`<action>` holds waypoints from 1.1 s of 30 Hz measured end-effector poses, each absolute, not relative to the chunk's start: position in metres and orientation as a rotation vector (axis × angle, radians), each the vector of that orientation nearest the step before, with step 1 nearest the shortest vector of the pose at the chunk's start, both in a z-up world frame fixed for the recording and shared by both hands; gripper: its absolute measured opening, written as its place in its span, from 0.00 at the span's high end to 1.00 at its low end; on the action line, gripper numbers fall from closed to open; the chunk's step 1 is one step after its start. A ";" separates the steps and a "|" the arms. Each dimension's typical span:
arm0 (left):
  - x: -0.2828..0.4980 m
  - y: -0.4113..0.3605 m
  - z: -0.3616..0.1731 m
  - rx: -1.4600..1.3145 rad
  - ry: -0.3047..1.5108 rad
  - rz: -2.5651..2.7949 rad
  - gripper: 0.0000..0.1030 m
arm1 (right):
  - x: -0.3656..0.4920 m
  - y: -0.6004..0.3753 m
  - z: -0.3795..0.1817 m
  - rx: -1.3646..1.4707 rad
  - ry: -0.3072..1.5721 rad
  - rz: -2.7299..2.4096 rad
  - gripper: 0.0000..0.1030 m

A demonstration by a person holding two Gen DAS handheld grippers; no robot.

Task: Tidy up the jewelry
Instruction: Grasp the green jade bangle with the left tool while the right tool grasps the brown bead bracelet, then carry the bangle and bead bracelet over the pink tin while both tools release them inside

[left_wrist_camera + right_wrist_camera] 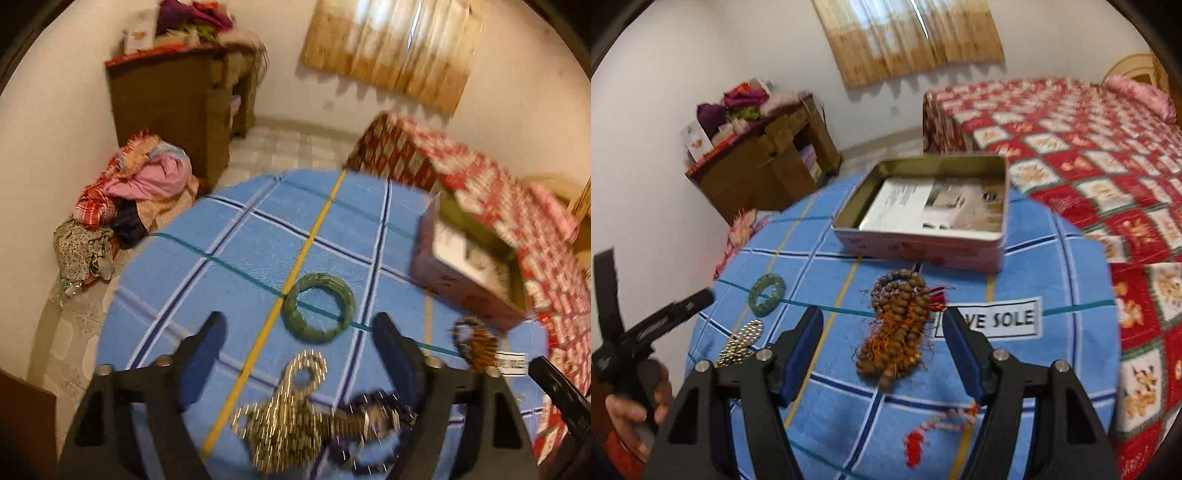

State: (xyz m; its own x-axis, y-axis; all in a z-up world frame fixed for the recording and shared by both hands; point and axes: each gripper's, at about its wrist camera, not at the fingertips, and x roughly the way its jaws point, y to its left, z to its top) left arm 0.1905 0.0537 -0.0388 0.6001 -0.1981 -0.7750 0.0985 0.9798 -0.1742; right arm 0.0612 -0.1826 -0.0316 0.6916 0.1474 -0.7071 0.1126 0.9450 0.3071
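Note:
Jewelry lies on a round table under a blue checked cloth (236,258). In the left wrist view my left gripper (306,332) is open over a gold bead piece (291,410) and a dark bead bracelet (373,417), with a green bangle (318,308) just beyond. In the right wrist view my right gripper (882,326) is open around a brown bead necklace (899,325) with orange threads. An open pink tin (923,240) stands behind it. The green bangle (767,294) and gold piece (742,341) lie to the left.
A bed with a red patterned quilt (1089,155) borders the table on the right. A red thread (923,435) lies near the front edge. A brown cabinet (173,107) and a clothes pile (129,192) stand by the left wall.

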 end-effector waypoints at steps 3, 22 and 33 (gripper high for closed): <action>0.211 0.036 -0.057 -0.077 0.965 -0.196 0.24 | 0.072 -0.183 -0.046 0.337 0.852 0.006 0.32; 0.226 0.022 -0.080 0.049 0.969 -0.170 0.74 | 0.109 -0.166 -0.084 0.136 0.964 -0.054 0.60; 0.201 0.021 -0.038 -0.085 0.861 -0.312 0.82 | 0.087 -0.198 -0.054 0.348 0.851 0.096 0.74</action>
State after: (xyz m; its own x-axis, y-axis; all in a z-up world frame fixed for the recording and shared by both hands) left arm 0.2012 0.0209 -0.0382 0.6095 -0.3035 -0.7324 0.2353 0.9514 -0.1985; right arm 0.0871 -0.1978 -0.0537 0.6589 0.2203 -0.7192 0.0551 0.9394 0.3382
